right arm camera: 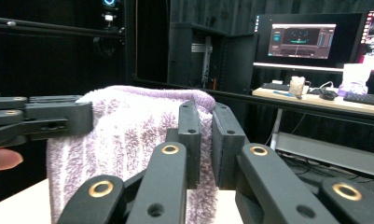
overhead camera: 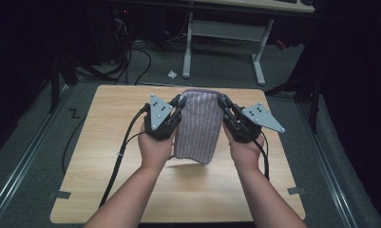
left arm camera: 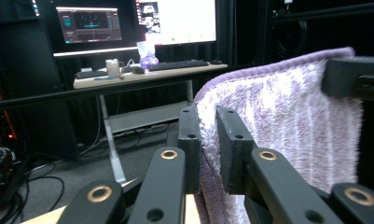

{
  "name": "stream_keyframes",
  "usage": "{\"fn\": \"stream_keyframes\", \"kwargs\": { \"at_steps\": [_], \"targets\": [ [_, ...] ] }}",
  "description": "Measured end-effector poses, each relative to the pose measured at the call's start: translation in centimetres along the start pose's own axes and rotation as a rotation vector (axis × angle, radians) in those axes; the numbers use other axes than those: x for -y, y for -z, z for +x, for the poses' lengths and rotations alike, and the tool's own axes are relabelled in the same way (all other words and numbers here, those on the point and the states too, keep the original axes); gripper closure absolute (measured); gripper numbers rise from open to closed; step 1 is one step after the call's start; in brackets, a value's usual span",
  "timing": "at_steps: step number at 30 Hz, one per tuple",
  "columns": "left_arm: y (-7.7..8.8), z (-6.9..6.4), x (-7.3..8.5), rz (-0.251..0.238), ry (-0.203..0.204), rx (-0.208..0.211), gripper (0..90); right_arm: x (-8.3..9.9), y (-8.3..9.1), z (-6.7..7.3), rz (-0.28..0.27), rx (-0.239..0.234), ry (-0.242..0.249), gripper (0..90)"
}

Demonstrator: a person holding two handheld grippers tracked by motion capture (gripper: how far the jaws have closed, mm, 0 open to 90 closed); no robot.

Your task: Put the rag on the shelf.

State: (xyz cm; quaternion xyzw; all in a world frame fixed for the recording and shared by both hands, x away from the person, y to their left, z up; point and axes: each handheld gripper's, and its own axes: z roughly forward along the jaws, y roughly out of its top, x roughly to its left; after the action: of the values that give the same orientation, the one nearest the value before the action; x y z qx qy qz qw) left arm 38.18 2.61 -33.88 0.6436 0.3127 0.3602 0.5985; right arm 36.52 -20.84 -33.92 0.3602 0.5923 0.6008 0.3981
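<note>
A purple striped towel (overhead camera: pixel 198 124) hangs folded above the wooden table (overhead camera: pixel 112 190), held up by its two upper corners. My left gripper (overhead camera: pixel 179 105) is shut on the towel's left corner; in the left gripper view its jaws pinch the fluffy towel (left arm camera: pixel 287 116) edge at the gripper (left arm camera: pixel 209 140). My right gripper (overhead camera: pixel 223 105) is shut on the towel's right corner, and in the right gripper view the towel (right arm camera: pixel 128 130) edge sits between the jaws of the gripper (right arm camera: pixel 206 135). The other gripper's jaws (right arm camera: pixel 58 119) clamp the far corner. The towel's lower edge hangs just above the tabletop.
A white-legged desk (overhead camera: pixel 223 33) stands behind the table, with cables (overhead camera: pixel 131 61) on the grey floor. Monitors (left arm camera: pixel 89 23) and a keyboard (left arm camera: pixel 177 64) sit on that desk. Bare tabletop lies all around the towel.
</note>
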Motion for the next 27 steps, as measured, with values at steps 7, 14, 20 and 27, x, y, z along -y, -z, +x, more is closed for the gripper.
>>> {"fn": "stream_keyframes", "kwargs": {
  "at_steps": [7,14,20,27],
  "targets": [
    [-2.1,1.3,-0.5,0.003,-0.017,-0.015,80.8,-1.0,-1.7,-0.8,-0.005,-0.001,-0.017,84.3],
    [-4.3,2.8,-0.9,0.031,-0.019,-0.030,80.6,-1.2,-4.4,-1.8,0.000,0.004,-0.020,84.2],
    [-5.7,4.3,-1.0,0.048,-0.038,-0.046,80.5,-1.1,-7.1,-2.9,0.032,-0.001,-0.043,84.2],
    [-7.4,5.5,-1.0,0.077,-0.025,-0.071,80.5,-0.9,-9.6,-3.4,0.046,0.003,-0.024,84.2]
  ]
}}
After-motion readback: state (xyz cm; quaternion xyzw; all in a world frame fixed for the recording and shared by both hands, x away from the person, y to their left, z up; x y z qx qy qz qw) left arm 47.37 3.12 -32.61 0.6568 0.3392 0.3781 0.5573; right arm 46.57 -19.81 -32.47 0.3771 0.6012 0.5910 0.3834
